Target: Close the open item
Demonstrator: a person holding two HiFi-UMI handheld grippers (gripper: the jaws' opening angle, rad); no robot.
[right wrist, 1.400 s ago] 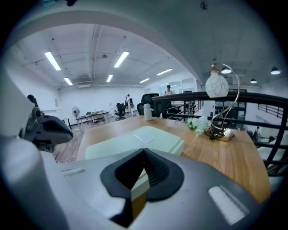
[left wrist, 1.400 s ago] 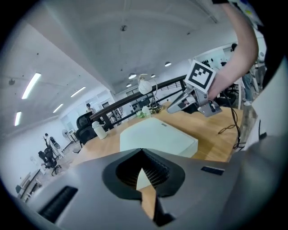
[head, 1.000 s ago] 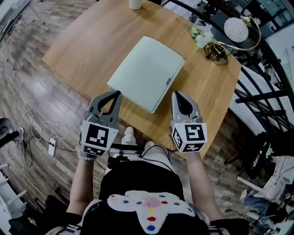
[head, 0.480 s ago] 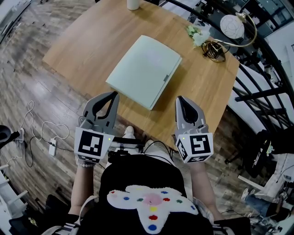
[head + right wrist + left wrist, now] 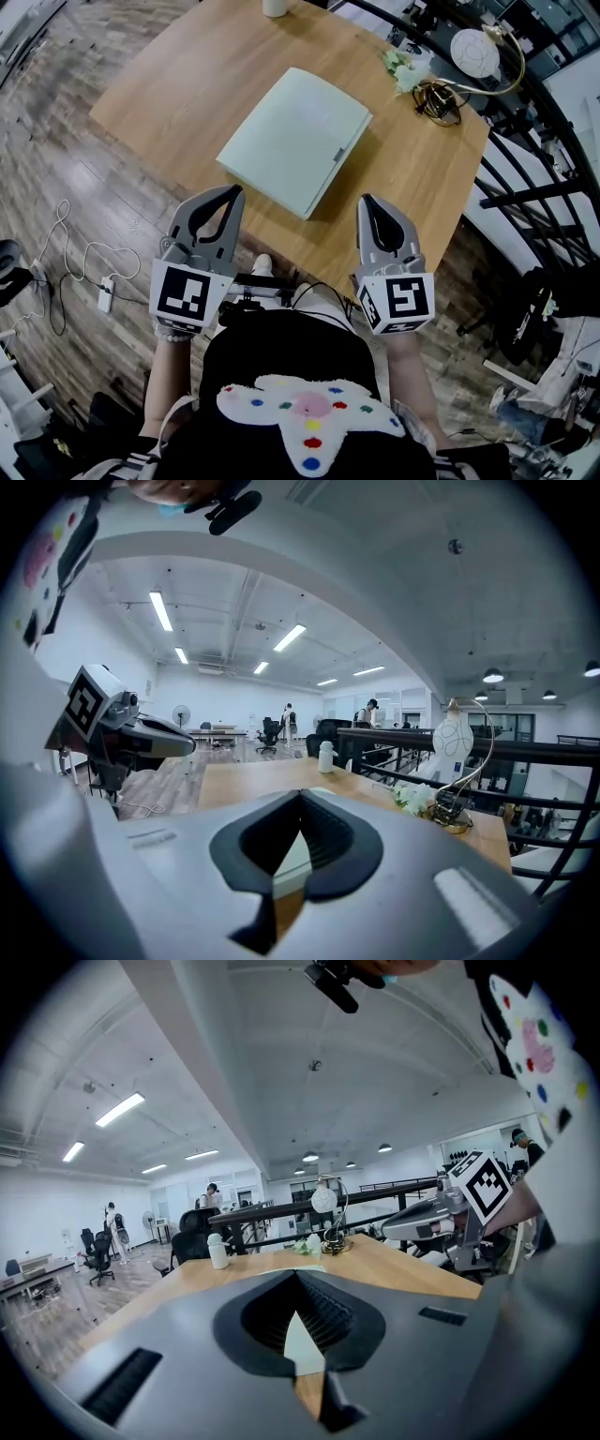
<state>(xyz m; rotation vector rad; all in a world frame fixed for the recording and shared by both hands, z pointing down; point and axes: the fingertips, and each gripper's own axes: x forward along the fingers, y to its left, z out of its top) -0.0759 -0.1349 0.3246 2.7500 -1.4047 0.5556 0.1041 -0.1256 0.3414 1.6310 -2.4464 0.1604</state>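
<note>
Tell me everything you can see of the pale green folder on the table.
The pale green folder lies flat and closed on the wooden table, turned at an angle to its edges. It is a plain rectangle with rounded corners, a matte, smooth-looking cover, and a small grey tab on its right-hand edge. Only the table touches it; the left gripper and right gripper are both shut, empty and short of its near corner.

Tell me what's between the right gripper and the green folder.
Only bare wooden table, per the head view; the right gripper sits apart from the green folder.
</note>
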